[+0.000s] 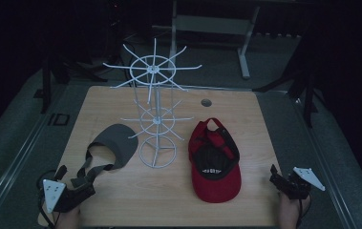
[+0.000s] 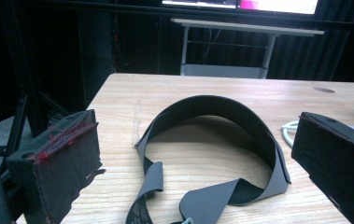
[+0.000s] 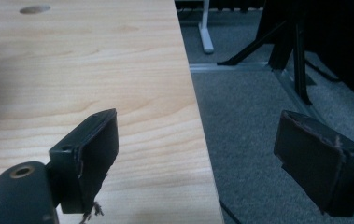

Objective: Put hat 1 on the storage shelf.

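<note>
High view, grey visor flat on worktop near-left, strap end just by left gripper, jaws spread w/ nothing btwn, right gripper at near-right worktop edge, jaws spread, empty, red cap right of wire rack.

Dim lab: carpet, tripod stands, bare worktable.

Grey visor lies flat on table, brim pointing away, strap ends loose and unfastened toward near edge, left of wire rack. Red cap lies upside down, right of rack.
</note>
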### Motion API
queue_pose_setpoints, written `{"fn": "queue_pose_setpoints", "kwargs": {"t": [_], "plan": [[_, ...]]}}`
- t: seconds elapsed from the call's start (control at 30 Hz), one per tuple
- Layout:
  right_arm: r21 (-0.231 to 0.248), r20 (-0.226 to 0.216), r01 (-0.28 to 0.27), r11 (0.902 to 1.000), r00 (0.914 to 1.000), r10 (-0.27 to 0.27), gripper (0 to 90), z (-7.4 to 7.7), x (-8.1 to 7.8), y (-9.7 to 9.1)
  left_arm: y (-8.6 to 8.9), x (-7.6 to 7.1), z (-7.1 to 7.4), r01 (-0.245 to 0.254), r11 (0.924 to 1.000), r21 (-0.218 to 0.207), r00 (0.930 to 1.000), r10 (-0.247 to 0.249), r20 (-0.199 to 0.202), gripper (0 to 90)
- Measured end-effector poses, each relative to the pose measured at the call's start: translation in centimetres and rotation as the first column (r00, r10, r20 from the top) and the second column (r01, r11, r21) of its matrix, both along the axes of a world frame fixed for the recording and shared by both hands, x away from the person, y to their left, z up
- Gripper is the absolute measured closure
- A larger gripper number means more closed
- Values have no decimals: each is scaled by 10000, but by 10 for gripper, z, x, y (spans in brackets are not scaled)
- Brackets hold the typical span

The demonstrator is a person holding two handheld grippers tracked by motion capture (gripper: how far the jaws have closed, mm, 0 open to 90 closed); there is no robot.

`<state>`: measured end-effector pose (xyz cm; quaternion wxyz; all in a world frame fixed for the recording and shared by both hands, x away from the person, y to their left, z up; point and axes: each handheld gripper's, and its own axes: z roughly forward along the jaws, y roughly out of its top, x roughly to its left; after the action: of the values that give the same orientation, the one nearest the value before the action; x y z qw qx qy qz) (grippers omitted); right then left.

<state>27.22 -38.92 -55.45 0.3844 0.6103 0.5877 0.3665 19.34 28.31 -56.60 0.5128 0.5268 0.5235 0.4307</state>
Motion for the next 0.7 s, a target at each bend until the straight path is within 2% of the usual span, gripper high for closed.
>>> {"fn": "queue_pose_setpoints", "kwargs": {"t": [0.07,0.2,0.3,0.33,0.4,0.47,0.53,0.6,0.63,0.67,0.7], "plan": [[44,-65,-49,10000,10000,50,137,0,0,0,0,0,0,4,10000,-4,10000,-4,-20,16],[312,-580,-321,9990,9977,339,137,1,2,-2,0,0,0,113,9999,44,9999,-113,-37,16],[360,-637,-398,9986,9971,421,138,3,1,-2,-1,1,0,159,9999,61,9999,-158,-64,16],[437,-822,-511,9977,9951,546,137,4,1,-2,-1,1,0,201,9998,24,9998,-201,-83,16],[499,-903,-571,9971,9940,615,137,5,0,-3,0,1,0,267,9996,-88,9996,-267,-89,16],[688,-1146,-915,9934,9885,990,138,10,0,-4,0,1,1,306,9993,-201,9995,-307,-40,16],[855,-1209,-1193,9892,9842,1291,143,14,0,-4,0,0,1,349,9991,-247,9994,-350,-38,16],[832,-1221,-1532,9847,9791,1627,143,20,-1,-2,0,0,1,403,9988,-293,9992,-404,-36,16],[832,-1221,-1532,9847,9791,1627,143,20,-1,-2,-1,1,1,422,9987,-295,9991,-424,-53,16],[675,-1242,-1964,9782,9712,2035,143,26,0,1,-2,0,1,483,9985,-251,9988,-486,-109,16],[675,-1242,-1964,9782,9712,2035,143,26,0,1,-2,0,1,483,9985,-251,9988,-486,-109,16]]}}
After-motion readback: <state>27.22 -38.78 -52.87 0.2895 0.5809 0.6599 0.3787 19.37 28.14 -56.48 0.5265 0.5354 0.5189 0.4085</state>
